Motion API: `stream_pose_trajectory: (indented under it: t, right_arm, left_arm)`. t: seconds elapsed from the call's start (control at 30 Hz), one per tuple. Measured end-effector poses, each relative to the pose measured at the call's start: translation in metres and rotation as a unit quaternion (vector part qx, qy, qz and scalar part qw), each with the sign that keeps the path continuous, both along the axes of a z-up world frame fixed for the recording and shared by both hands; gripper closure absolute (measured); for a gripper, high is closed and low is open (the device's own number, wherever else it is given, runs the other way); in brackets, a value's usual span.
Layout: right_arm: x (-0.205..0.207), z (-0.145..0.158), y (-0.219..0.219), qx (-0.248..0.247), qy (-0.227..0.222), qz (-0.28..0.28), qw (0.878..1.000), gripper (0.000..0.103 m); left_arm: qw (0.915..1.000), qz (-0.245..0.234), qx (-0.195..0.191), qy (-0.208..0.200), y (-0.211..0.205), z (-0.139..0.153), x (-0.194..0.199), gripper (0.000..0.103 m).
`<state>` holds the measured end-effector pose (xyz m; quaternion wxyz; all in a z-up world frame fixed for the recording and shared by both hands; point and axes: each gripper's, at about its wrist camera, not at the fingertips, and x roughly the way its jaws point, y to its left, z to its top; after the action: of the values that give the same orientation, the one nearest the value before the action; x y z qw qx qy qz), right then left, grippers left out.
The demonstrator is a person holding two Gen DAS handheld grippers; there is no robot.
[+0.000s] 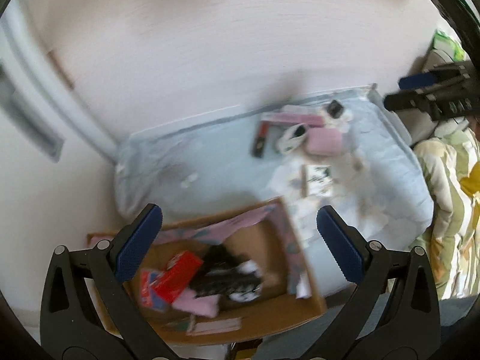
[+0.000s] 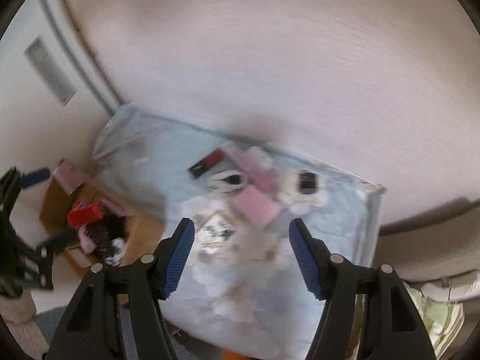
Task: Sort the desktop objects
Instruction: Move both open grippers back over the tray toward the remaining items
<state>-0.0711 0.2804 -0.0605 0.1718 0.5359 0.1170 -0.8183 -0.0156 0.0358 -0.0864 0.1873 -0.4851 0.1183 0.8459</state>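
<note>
A light blue cloth point(image 1: 210, 162) point(image 2: 144, 180) covers the table. On it lie a pink box point(image 1: 325, 141) point(image 2: 255, 207), a black and red flat item point(image 1: 261, 138) point(image 2: 208, 163), a white and black object point(image 1: 292, 138) point(image 2: 229, 180), a small black object point(image 1: 334, 108) point(image 2: 309, 183) and a printed card point(image 1: 319, 180) point(image 2: 216, 231). My left gripper point(image 1: 240, 240) hangs open and empty over an open cardboard box point(image 1: 267, 324) point(image 2: 144, 231). My right gripper point(image 2: 241, 240) point(image 1: 432, 90) is open and empty above the cloth, near the card. Both views are blurred.
Inside the cardboard box are a red box point(image 1: 177, 276) point(image 2: 85, 214), a black and white furry item point(image 1: 228, 276) and something pink point(image 1: 198, 304). The box stands beside the table's left end. A white wall rises behind, and patterned fabric point(image 1: 450, 210) lies to the right.
</note>
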Motion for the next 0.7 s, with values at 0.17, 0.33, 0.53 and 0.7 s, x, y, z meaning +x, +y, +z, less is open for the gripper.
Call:
stream_pose_trajectory:
  t: [0.17, 0.33, 0.53, 0.7]
  right_arm:
    - [-0.02, -0.018, 0.043, -0.001, -0.009, -0.032, 0.999, 0.042]
    - [-0.036, -0.044, 0.074, 0.006, -0.025, -0.038, 0.999, 0.042]
    - [-0.07, -0.083, 0.097, -0.009, -0.036, -0.038, 0.999, 0.042]
    - [-0.101, -0.121, 0.094, -0.003, -0.039, -0.028, 0.999, 0.042]
  left_arm:
    - [0.9995, -0.026, 0.007, -0.017, 0.06, -0.013, -0.005, 0.0]
    - [0.999, -0.014, 0.007, -0.041, 0.101, -0.036, -0.018, 0.0]
    - [0.999, 0.012, -0.011, -0.042, 0.138, -0.073, -0.029, 0.0]
    - [0.9976, 0.031, -0.021, -0.059, 0.151, -0.112, -0.034, 0.0]
